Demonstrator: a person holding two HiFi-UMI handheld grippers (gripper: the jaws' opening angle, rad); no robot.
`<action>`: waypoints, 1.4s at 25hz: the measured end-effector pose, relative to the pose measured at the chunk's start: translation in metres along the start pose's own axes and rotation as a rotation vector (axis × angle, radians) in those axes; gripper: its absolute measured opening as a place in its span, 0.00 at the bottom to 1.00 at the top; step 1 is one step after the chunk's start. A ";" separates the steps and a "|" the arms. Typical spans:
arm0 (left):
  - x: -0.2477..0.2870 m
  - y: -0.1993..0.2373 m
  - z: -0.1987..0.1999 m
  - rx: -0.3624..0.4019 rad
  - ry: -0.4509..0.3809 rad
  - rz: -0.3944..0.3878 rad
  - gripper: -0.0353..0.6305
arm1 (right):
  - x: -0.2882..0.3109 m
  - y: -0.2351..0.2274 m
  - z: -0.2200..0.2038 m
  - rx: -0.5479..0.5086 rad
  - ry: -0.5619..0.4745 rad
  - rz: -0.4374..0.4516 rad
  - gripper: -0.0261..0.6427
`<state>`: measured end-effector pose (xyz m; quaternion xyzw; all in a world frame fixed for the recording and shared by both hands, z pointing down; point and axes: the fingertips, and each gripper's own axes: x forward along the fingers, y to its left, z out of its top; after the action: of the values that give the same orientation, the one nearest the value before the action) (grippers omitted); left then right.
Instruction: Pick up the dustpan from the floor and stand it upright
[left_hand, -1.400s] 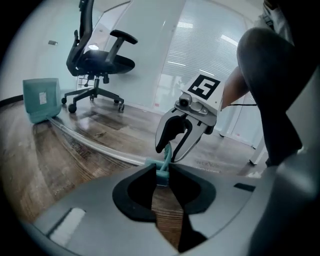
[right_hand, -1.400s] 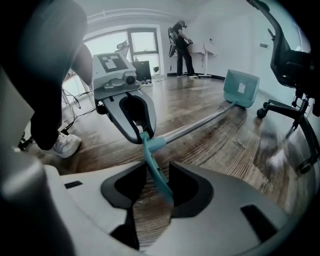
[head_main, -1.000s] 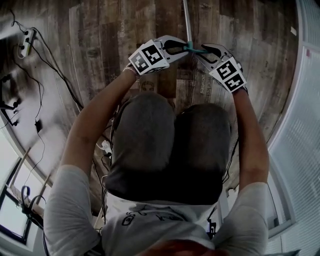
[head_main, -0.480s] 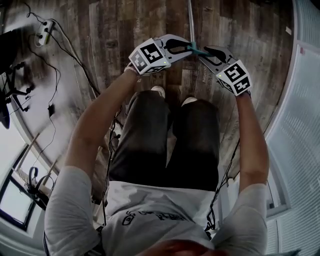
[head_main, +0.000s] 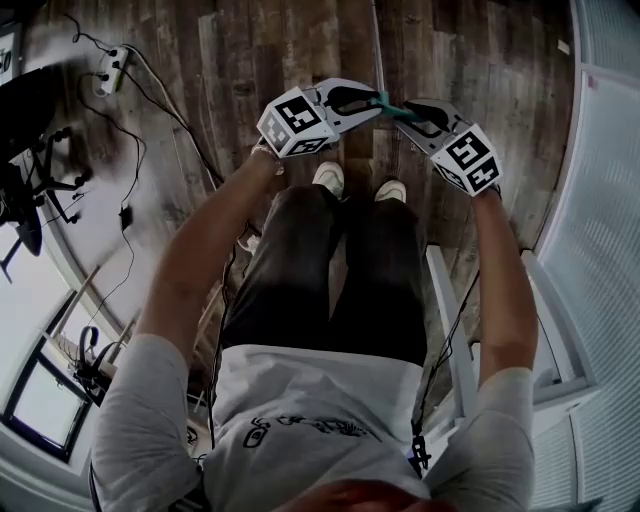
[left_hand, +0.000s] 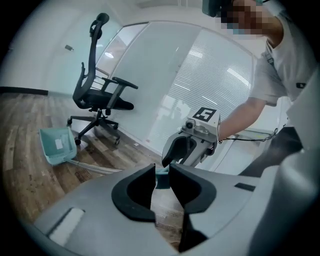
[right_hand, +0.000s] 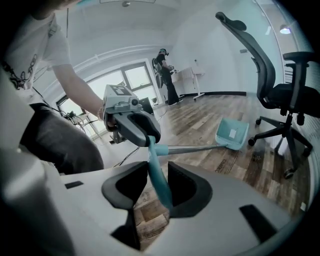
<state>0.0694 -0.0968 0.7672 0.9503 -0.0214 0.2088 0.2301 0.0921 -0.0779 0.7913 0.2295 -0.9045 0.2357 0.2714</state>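
Open wooden floor (head_main: 250, 60) is seen across the top of the head view. It is bounded at the right edge by a blind-covered glass wall (head_main: 605, 220), and a power strip (head_main: 108, 68) with trailing cables lies at upper left. Right of centre in the right gripper view, the dustpan (right_hand: 232, 133) is set on the floor near an office chair (right_hand: 280, 95). Its teal handle (right_hand: 159, 182) is clamped at upper centre by the left gripper (head_main: 372, 100), whose narrow jaws have just been opening slightly, and the right gripper (head_main: 408, 108), whose jaws have just been closing.
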 end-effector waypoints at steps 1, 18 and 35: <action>-0.004 -0.005 0.005 -0.001 -0.006 -0.002 0.17 | -0.004 0.005 0.005 0.006 -0.004 -0.003 0.22; -0.074 -0.072 0.094 -0.100 -0.078 -0.033 0.18 | -0.077 0.074 0.103 0.063 -0.032 0.017 0.22; -0.110 -0.091 0.145 -0.205 -0.218 -0.007 0.18 | -0.113 0.096 0.161 0.043 -0.104 0.054 0.21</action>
<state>0.0376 -0.0864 0.5667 0.9388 -0.0644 0.1005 0.3231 0.0627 -0.0586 0.5752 0.2228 -0.9180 0.2498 0.2125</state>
